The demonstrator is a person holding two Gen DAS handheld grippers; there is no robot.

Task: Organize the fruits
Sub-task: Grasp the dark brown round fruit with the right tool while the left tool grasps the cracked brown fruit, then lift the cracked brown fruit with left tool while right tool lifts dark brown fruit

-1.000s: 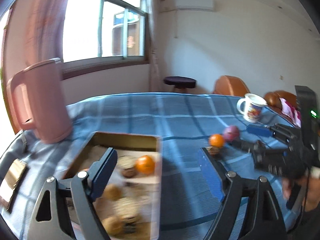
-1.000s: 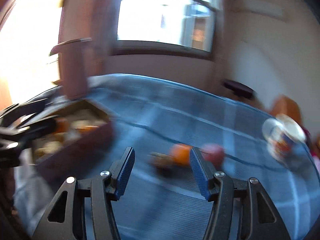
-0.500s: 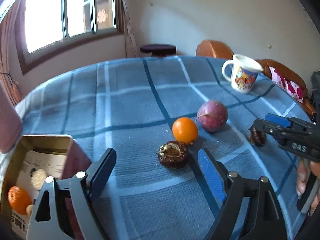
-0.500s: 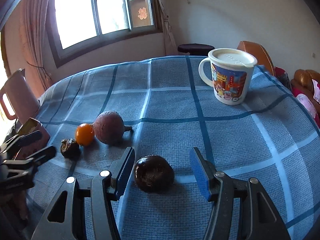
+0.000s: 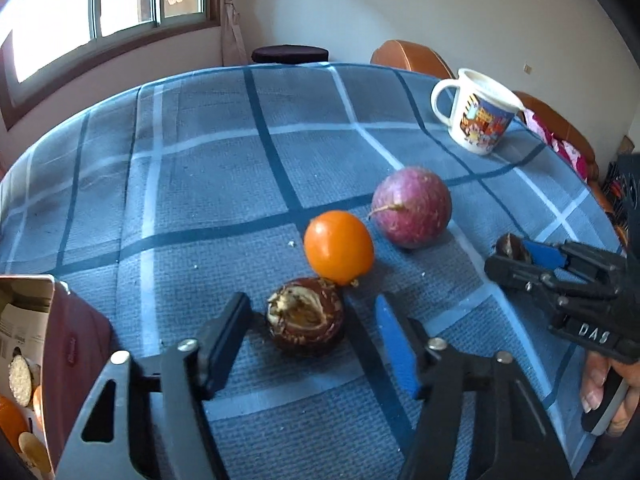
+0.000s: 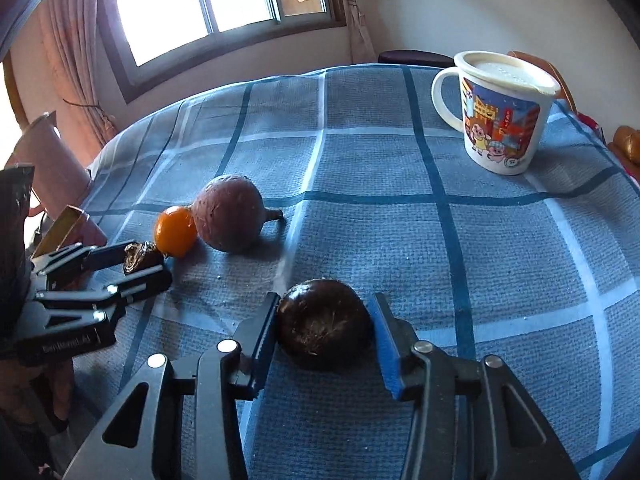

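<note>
Both tongs are closing: right tongs (image 6: 325, 322) pinch a dark fruit (image 6: 324, 324); left tongs (image 5: 310, 322) flank, without touching, a split brown fruit (image 5: 306, 322). Beyond lie an orange (image 5: 338, 246), a purple fruit (image 5: 412, 210), a mug (image 5: 478, 120) on blue checked cloth (image 5: 208, 184), then the window (image 5: 100, 12).

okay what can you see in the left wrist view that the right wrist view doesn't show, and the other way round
Only the left wrist view shows inside the open box, where snacks lie. Only the right wrist view shows the pink pitcher and the dark round fruit whole. Both show the orange fruit, purple fruit, split dark fruit and mug; the left tongs are closing around the split fruit.
</note>
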